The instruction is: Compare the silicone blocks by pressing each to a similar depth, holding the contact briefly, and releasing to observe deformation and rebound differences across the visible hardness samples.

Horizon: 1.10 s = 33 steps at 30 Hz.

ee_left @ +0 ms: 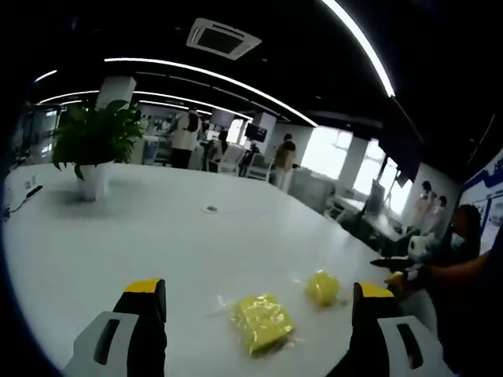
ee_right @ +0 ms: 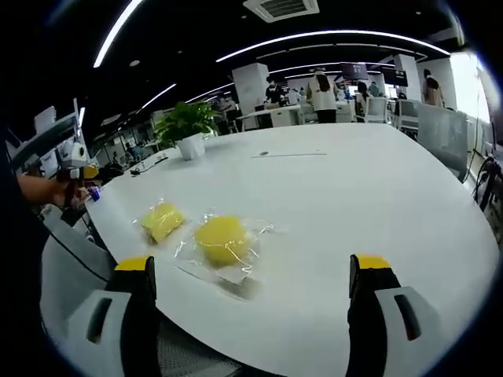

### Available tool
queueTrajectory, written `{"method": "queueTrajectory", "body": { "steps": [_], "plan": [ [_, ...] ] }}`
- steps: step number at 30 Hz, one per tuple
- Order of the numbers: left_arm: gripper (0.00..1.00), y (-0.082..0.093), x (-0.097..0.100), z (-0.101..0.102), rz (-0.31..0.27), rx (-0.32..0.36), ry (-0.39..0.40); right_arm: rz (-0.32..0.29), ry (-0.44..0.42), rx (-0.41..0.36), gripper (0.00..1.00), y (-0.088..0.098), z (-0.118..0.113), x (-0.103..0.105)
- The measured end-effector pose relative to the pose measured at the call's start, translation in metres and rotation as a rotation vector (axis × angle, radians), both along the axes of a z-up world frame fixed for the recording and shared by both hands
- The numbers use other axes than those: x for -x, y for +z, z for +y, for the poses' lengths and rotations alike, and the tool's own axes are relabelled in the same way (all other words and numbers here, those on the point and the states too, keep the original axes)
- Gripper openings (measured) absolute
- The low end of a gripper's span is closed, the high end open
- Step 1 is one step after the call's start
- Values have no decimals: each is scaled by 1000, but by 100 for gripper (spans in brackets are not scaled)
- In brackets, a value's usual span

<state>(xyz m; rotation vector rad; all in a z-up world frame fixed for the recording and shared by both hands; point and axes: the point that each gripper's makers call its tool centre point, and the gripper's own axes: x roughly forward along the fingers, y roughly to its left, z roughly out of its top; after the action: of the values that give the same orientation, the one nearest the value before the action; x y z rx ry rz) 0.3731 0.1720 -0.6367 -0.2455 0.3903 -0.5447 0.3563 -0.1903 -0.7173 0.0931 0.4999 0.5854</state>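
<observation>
In the left gripper view, the left gripper [ee_left: 259, 302] hovers above a large white table [ee_left: 157, 236] with its jaws spread wide and nothing between them. Just beyond the jaw tips lie two yellow silicone blocks in clear plastic wrap: a squarish block [ee_left: 262, 322] nearer, between the jaws, and a rounder block [ee_left: 322, 287] a little farther and to the right, the two near each other but apart. At the right edge a person's arm reaches in, carrying the other gripper [ee_left: 395, 271]. Far left on the table stands a potted plant [ee_left: 94, 145] in a white pot.

In the right gripper view, the right gripper [ee_right: 251, 275] is likewise released, jaws wide apart and empty, above the table's near edge. The rounder block [ee_right: 222, 239] lies between the jaws, just ahead of them, and the squarish block [ee_right: 163, 221] sits to its left. The plant [ee_right: 189, 126] stands farther back, and people stand around desks in the office beyond.
</observation>
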Motion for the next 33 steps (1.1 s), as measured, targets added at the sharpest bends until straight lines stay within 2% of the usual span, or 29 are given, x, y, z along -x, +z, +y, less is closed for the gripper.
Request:
{"method": "queueTrajectory", "body": {
  "steps": [3, 6, 7, 8, 10, 15, 19, 22, 26, 32, 33],
  "plan": [
    [99, -2, -9, -12, 6, 6, -20, 0, -3, 1, 96, 0, 0, -1],
    [97, -9, -17, -32, 36, 10, -52, -1, -5, 2, 96, 1, -1, -2],
    [97, -15, -16, -40, 62, 2, -84, -1, -5, 2, 96, 1, -2, -2],
    [98, -25, -14, -53, 112, -8, -128, -2, -6, 0, 96, 1, -2, -3],
    [100, -37, -12, -75, 204, 42, -179, 2, -8, 0, 96, 0, -2, -4],
    [97, -41, -24, -106, 197, 55, -235, 5, -12, -5, 96, -1, -2, -5],
    [95, -48, -32, -128, 231, 84, -270, 4, -10, -8, 96, -1, -1, -4],
    [93, -48, -41, -140, 247, 121, -273, 8, -7, -11, 96, -1, 2, -1],
    [88, -53, -55, -153, 258, 134, -259, 13, -6, -16, 96, -1, 5, 2],
    [85, -69, -72, -166, 328, 171, -226, 12, -20, -20, 96, -1, 3, 4],
    [85, -73, -72, -168, 357, 179, -226, 13, -21, -20, 96, -2, 2, 4]
  ]
}}
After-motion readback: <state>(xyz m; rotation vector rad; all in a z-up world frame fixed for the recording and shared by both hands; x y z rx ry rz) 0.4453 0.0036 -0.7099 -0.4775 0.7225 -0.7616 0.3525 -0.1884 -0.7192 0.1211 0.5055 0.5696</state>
